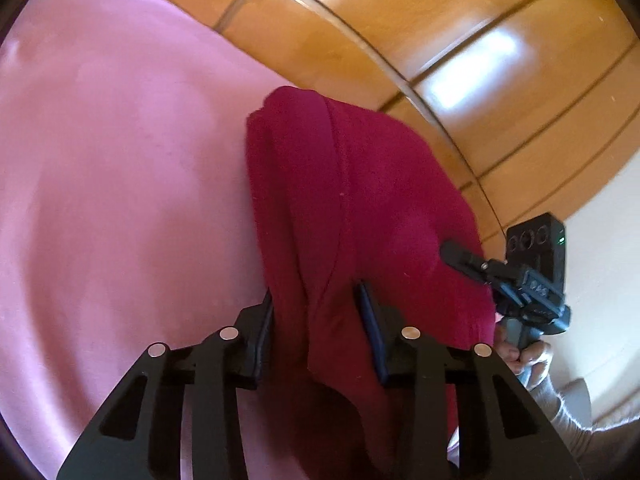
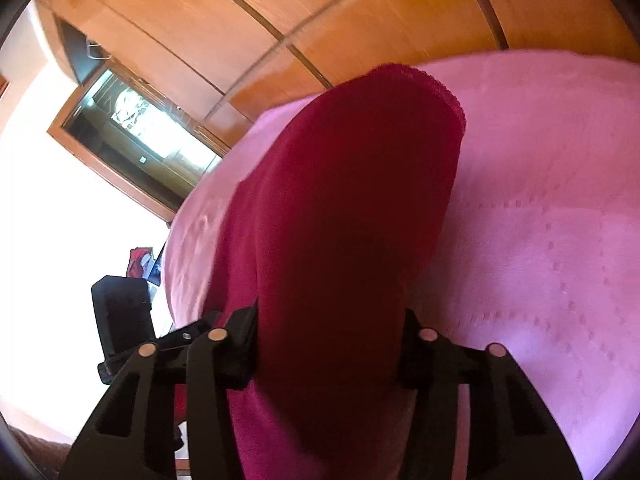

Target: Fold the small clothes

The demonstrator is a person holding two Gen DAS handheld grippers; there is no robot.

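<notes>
Left claw point(image 1: 320, 320): red cloth point(image 1: 352, 200) fills gap between fingers, drapes ahead, blocks forward path. Left of claw: open pink bedspread point(image 1: 112, 160), free. Right of claw: other claw point(image 1: 520, 280) near, clamped on same cloth, tight there. Beyond cloth: wooden wardrobe point(image 1: 460, 40).

Right claw point(image 2: 328, 340): cloth fills gap, hangs ahead. Right side: bare bedspread point(image 2: 540, 200), free. Left side: left claw point(image 2: 128, 320) just beside, bed edge past it.

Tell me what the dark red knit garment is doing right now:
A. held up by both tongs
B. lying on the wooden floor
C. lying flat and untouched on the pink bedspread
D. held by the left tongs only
A: the dark red knit garment hangs between the fingers of the left tongs and the right tongs, above the pink bedspread.
</notes>
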